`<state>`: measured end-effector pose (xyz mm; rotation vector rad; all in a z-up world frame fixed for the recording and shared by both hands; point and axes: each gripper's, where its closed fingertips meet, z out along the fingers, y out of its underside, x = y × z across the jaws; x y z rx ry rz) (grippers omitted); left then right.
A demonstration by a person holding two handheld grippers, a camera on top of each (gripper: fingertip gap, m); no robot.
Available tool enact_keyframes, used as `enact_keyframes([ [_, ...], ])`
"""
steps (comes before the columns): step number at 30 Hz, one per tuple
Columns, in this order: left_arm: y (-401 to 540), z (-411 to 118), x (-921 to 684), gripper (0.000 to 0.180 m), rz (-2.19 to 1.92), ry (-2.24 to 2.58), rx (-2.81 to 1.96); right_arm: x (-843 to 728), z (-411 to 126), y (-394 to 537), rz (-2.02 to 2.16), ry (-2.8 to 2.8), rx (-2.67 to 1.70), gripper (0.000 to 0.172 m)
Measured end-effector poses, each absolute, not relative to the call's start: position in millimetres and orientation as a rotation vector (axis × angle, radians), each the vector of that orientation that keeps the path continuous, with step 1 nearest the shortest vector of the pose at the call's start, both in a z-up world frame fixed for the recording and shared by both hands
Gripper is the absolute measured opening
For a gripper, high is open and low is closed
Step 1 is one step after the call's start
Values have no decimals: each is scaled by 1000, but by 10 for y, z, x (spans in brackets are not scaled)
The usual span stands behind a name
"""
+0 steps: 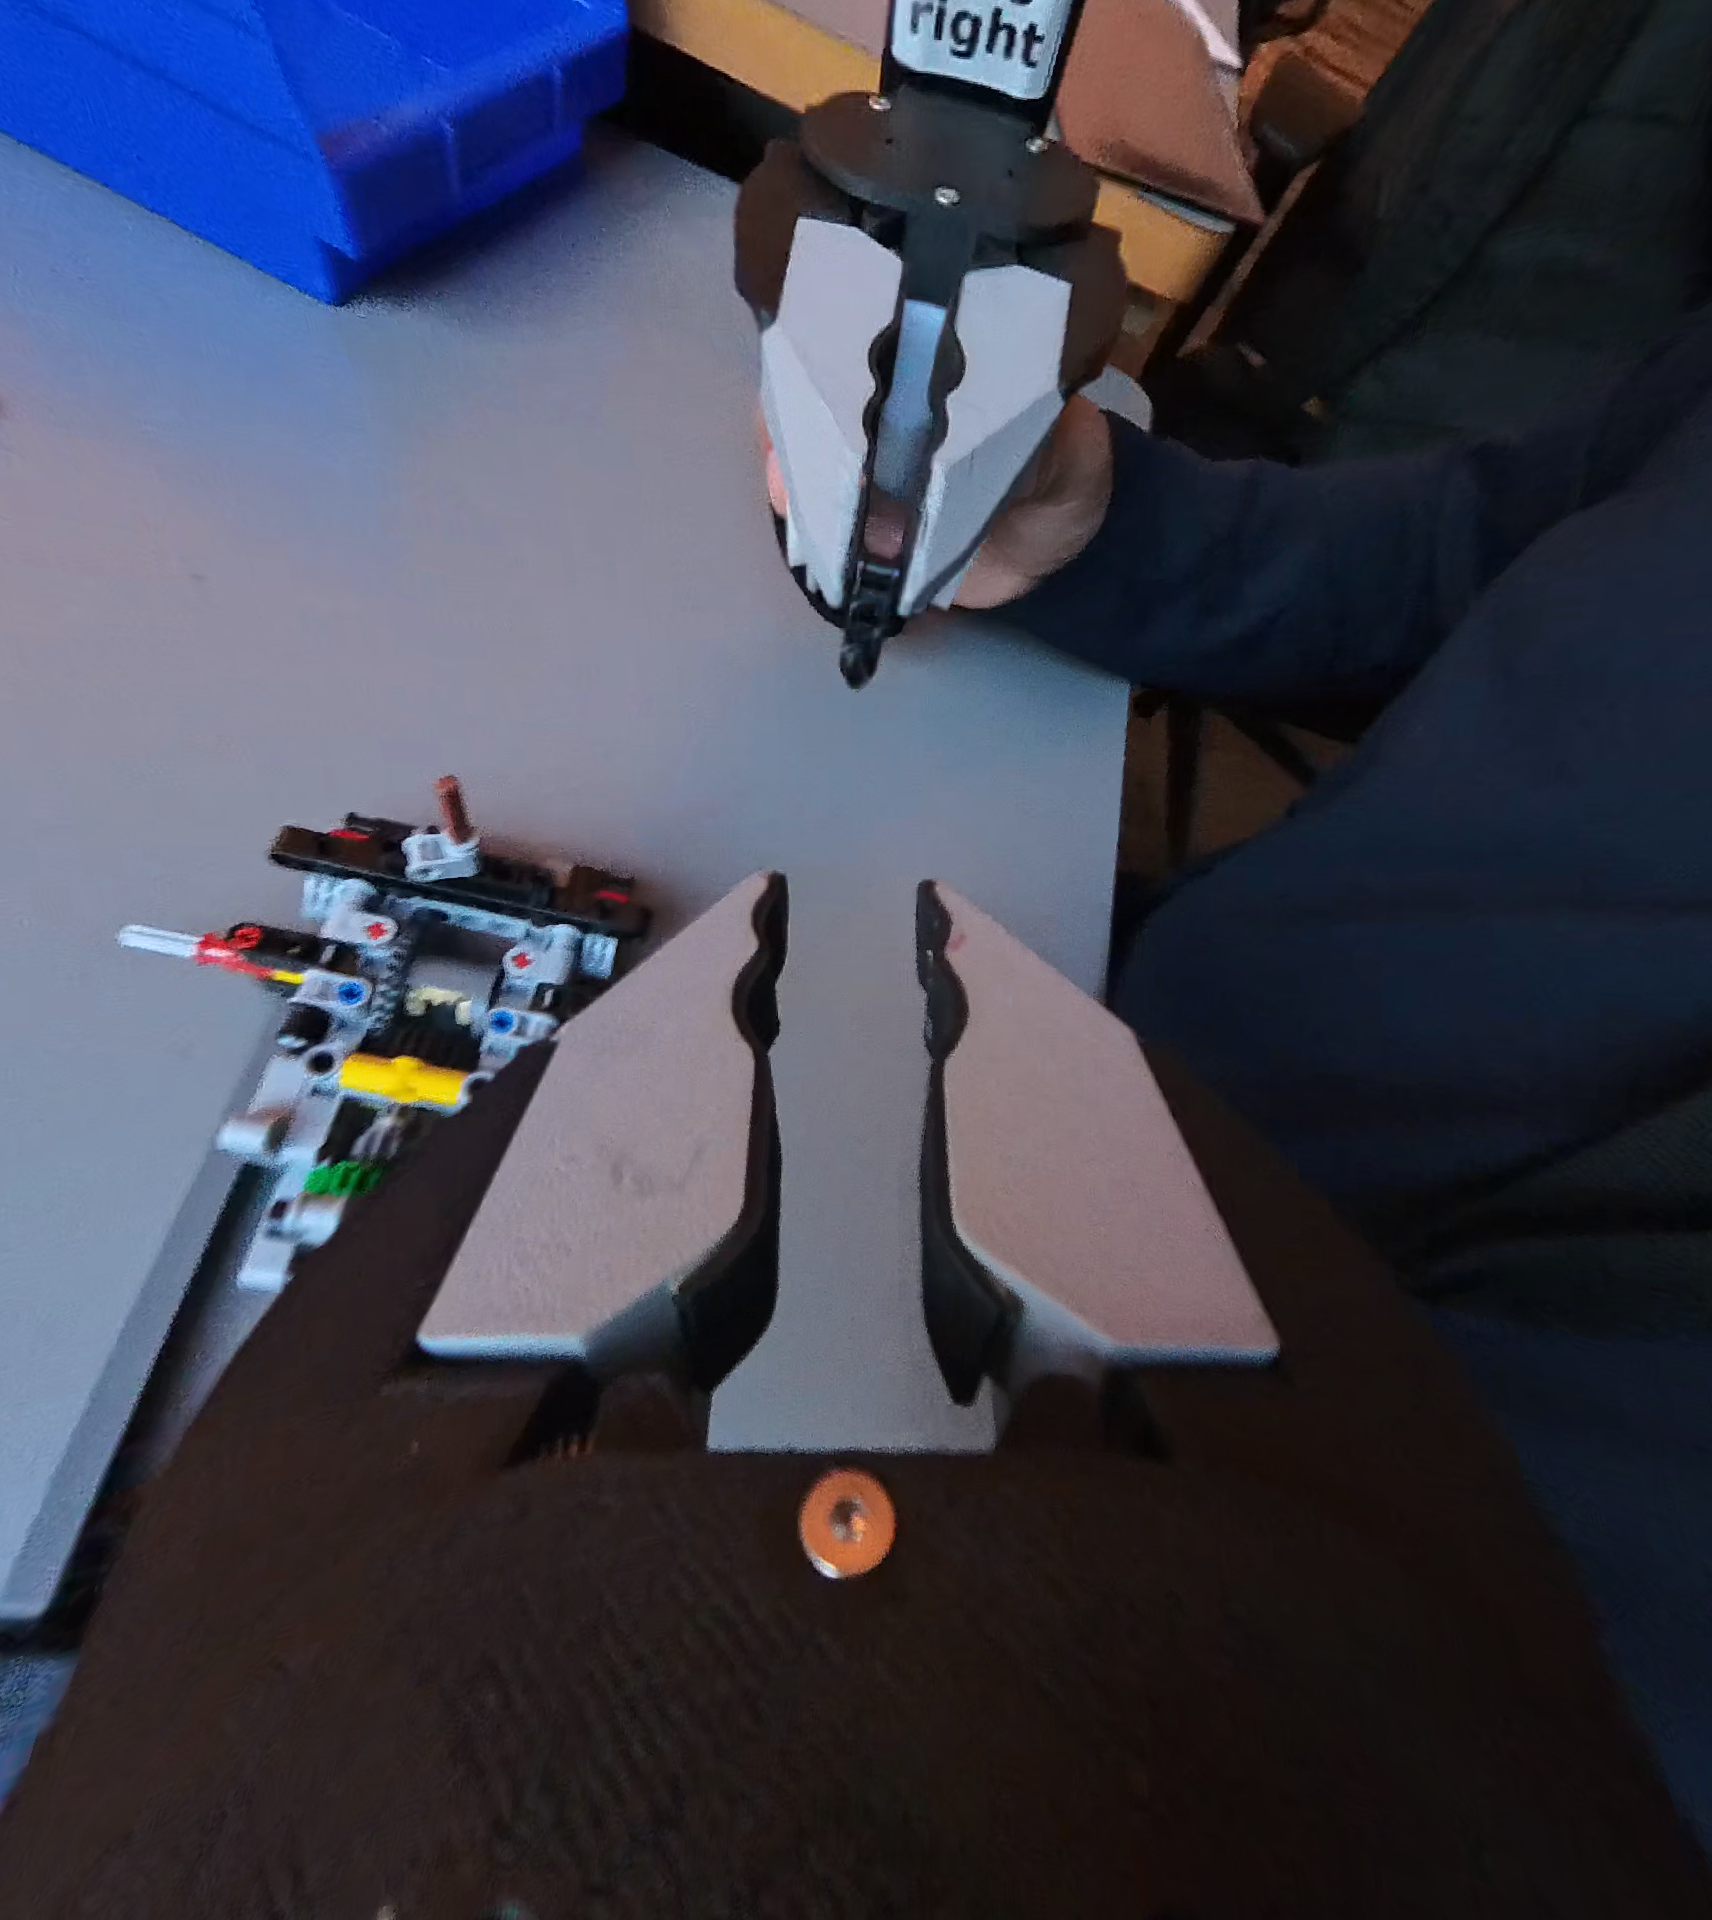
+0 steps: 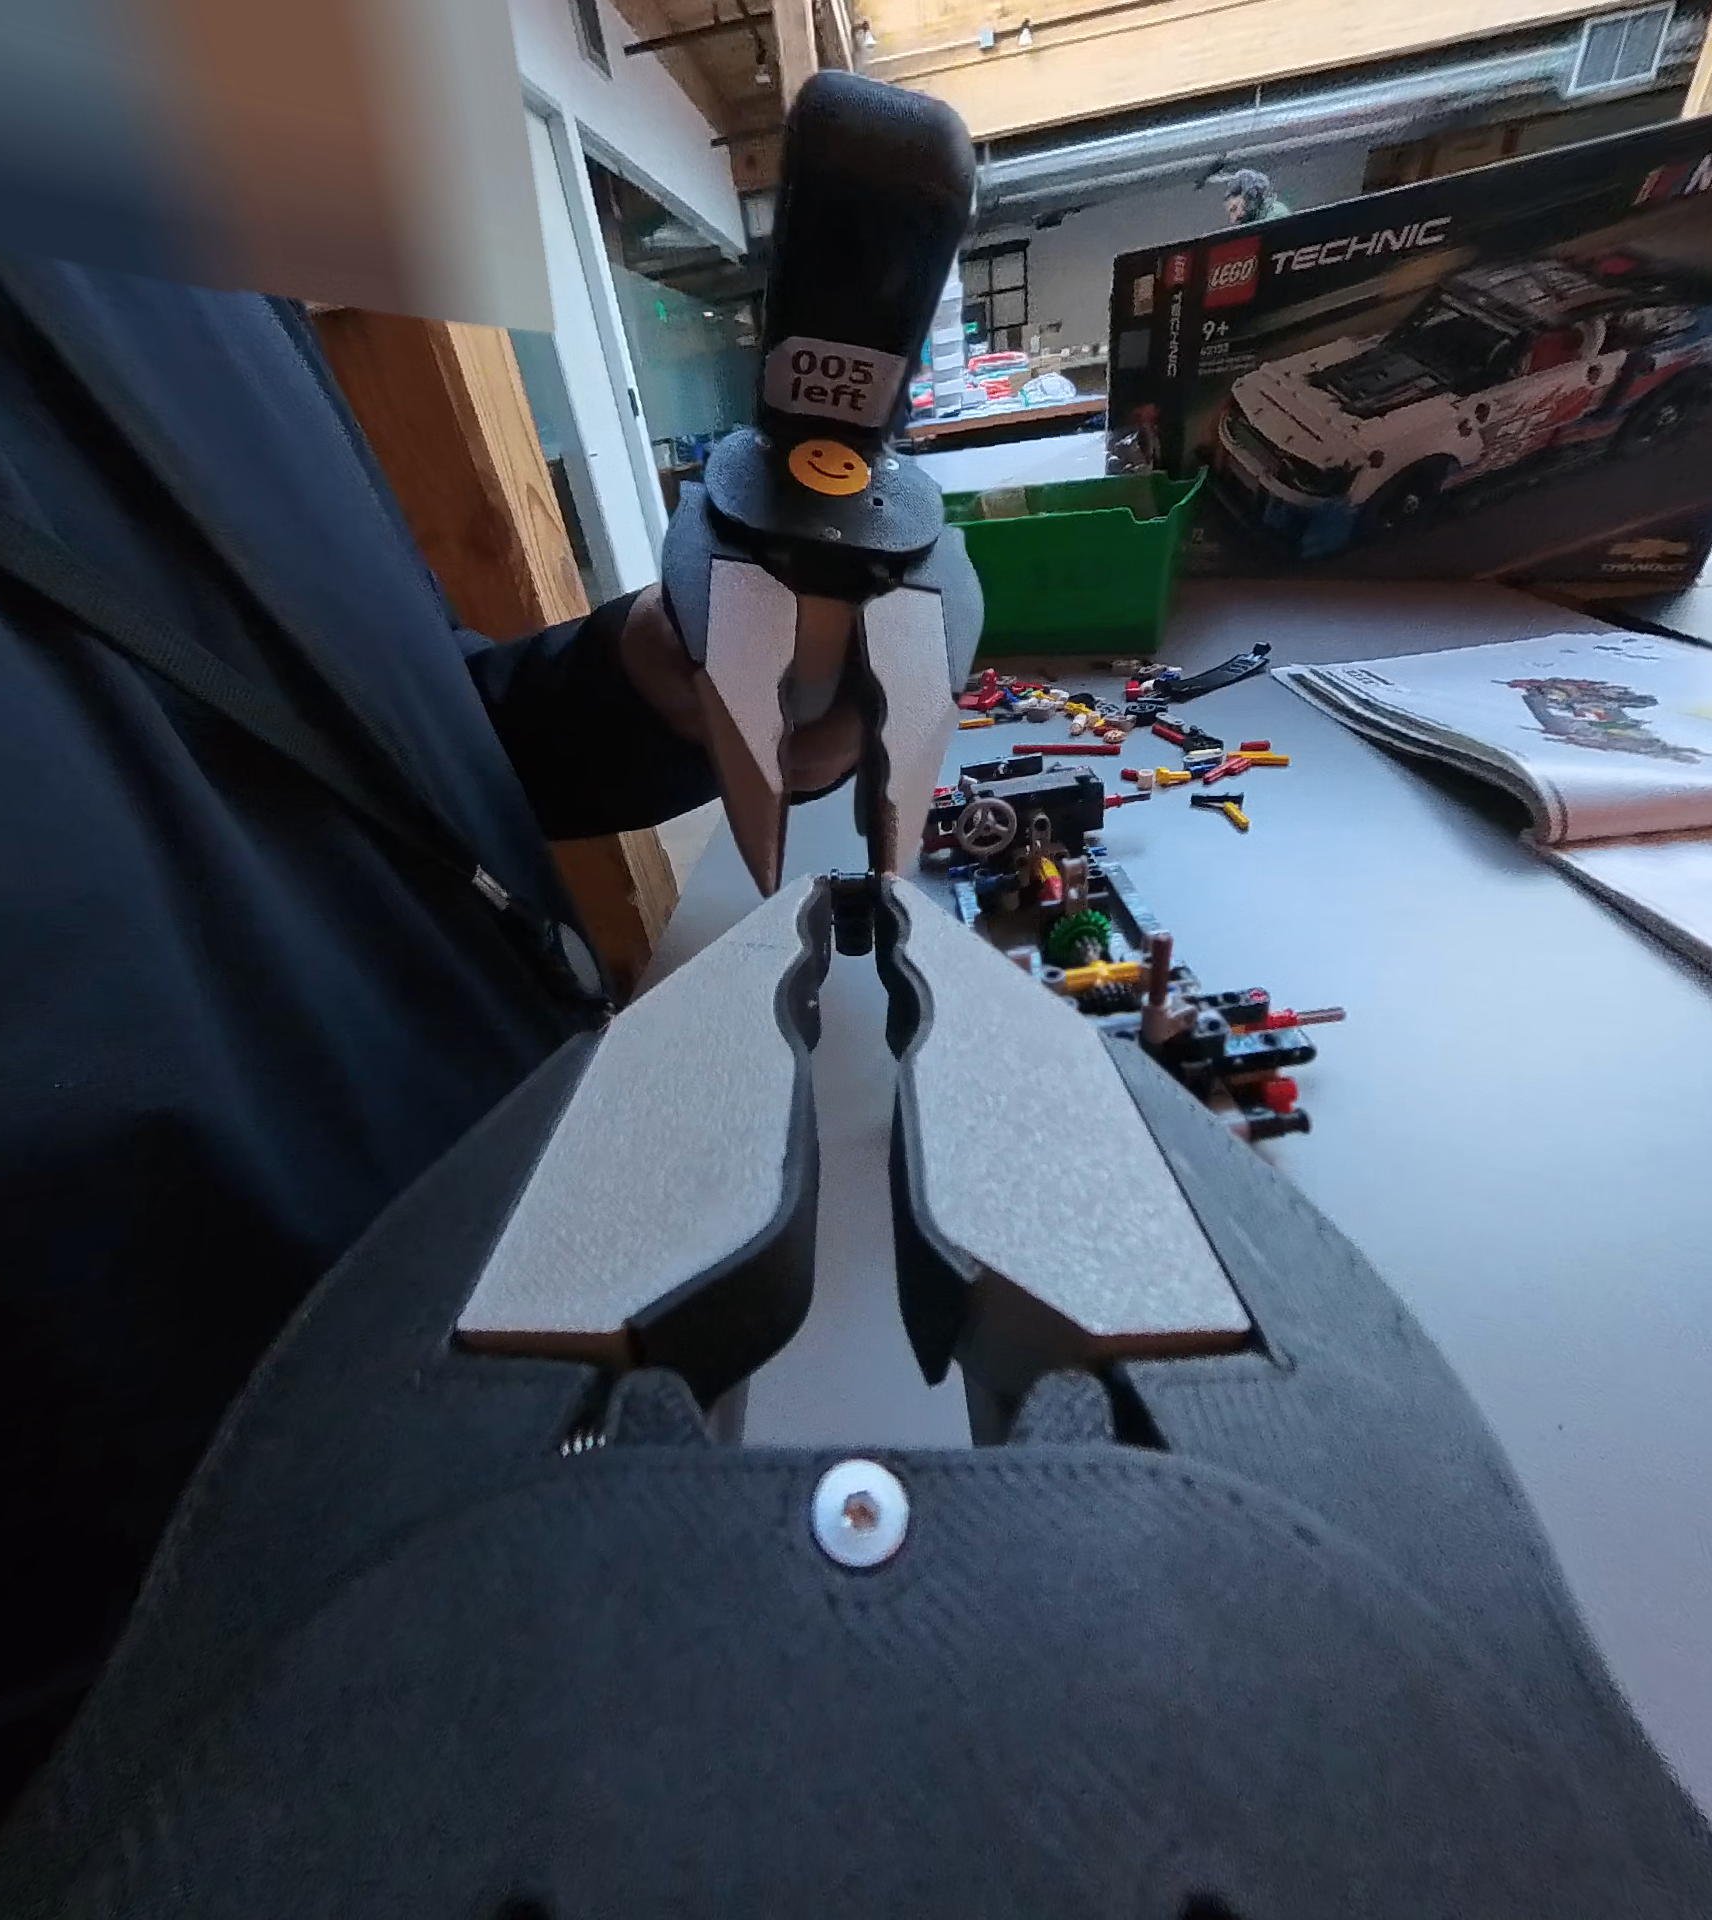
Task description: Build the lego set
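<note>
From my remote station, the right gripper (image 2: 854, 914) is held by a hand (image 1: 1039, 520) in a dark sleeve. It points down toward the desk (image 1: 519, 623), close to that desk's near edge. Its fingers (image 2: 945, 997) are narrow and pressed on a small black connector piece (image 2: 852, 920), which sits clamped at the very fingertips. In the left wrist view the same piece (image 1: 862, 634) protrudes below the tips, just above the desk surface.

The left gripper (image 1: 852, 904) is held by the other hand (image 2: 810, 727) and comes in from above, tips downward, opposite the right gripper. Its fingers (image 1: 686, 1091) stand moderately apart with only bare desk showing between them; nothing is gripped. In the right wrist view, one fingertip of it sits right at the black connector piece; I cannot tell whether it touches.

The partly built brick chassis (image 1: 416, 997) lies on the desk just beside the left gripper, toward the desk's near edge. Loose small bricks (image 2: 1143, 727) are scattered farther in. An open instruction booklet (image 2: 1610, 727), a green bin (image 2: 1070, 561) and a printed model box (image 2: 1454, 395) occupy the far side. A blue bin (image 1: 260, 125) sits at a far corner.
</note>
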<state>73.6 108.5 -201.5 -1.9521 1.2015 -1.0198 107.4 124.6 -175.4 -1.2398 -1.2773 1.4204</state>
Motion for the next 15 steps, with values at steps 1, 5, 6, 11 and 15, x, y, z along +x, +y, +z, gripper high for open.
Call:
enact_keyframes([
  [1, 1069, -2069, 768, 23, -1018, 1221, -1966, 1088, -1780, 1227, 1423, -1273, -1246, 5],
  [5, 1121, -2326, 542, 18, -823, 1272, -2046, 1161, -1993, 1269, 1324, -1320, -1348, 5],
  [6, 1120, -2347, 482, 18, -831, 1256, -2067, 1172, -2018, 1285, 1301, -1327, -1357, 5],
  [11, 1033, -2243, 602, 26, -1078, 1166, -2062, 1095, -1966, 1198, 1374, -1331, -1326, 5],
  [15, 945, -2255, 880, 26, -1140, 1220, -2016, 994, -2020, 1097, 1353, -1387, -1324, 5],
])
